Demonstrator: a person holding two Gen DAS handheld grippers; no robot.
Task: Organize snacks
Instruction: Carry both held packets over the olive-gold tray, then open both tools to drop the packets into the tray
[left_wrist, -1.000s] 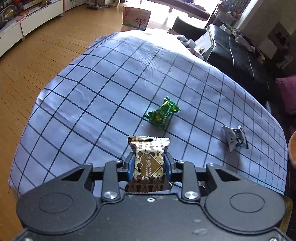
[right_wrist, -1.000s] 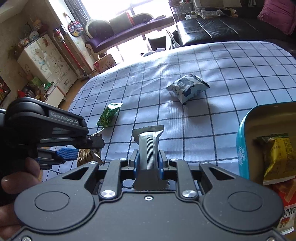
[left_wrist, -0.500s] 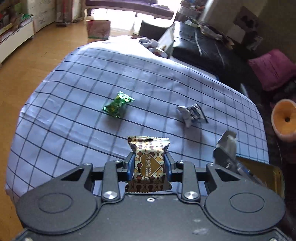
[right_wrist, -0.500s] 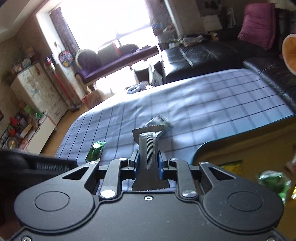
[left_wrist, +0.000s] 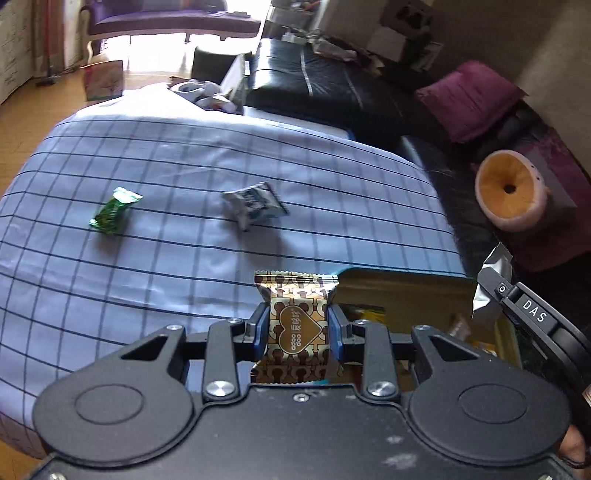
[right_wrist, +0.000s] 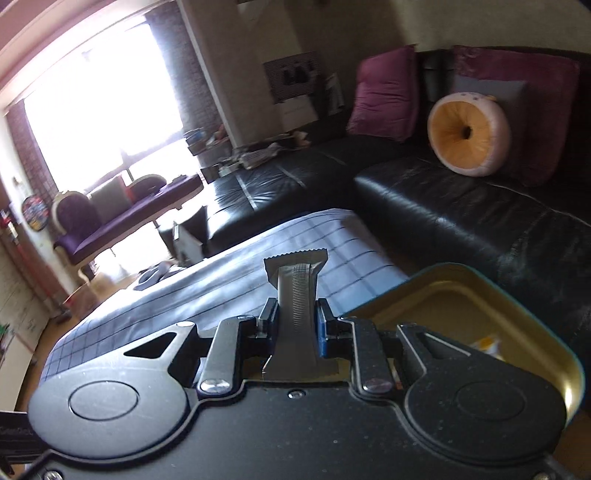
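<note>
Tin (left_wrist: 402, 286) mostly hidden behind the left gripper (left_wrist: 298, 328) body in the left wrist view; only its far rim and a few blurred wrappers inside show, contents not readable. In the right wrist view the tin (right_wrist: 524, 295) shows its gold inner wall, floor largely blocked by the right gripper (right_wrist: 297, 326); one yellow scrap visible inside. Right gripper cut off at the frame's right edge in the left view.

Left gripper fingers closed tight on a brown snack packet (left_wrist: 297, 325) with a heart print, held upright at the tin's near-left edge. Right gripper fingers clamped on a silver packet (right_wrist: 297, 314), upright, beside the tin rim.

Green candy (left_wrist: 114, 216) and a white-blue wrapper (left_wrist: 255, 205) lie apart on the checked tablecloth (left_wrist: 166, 166).
</note>
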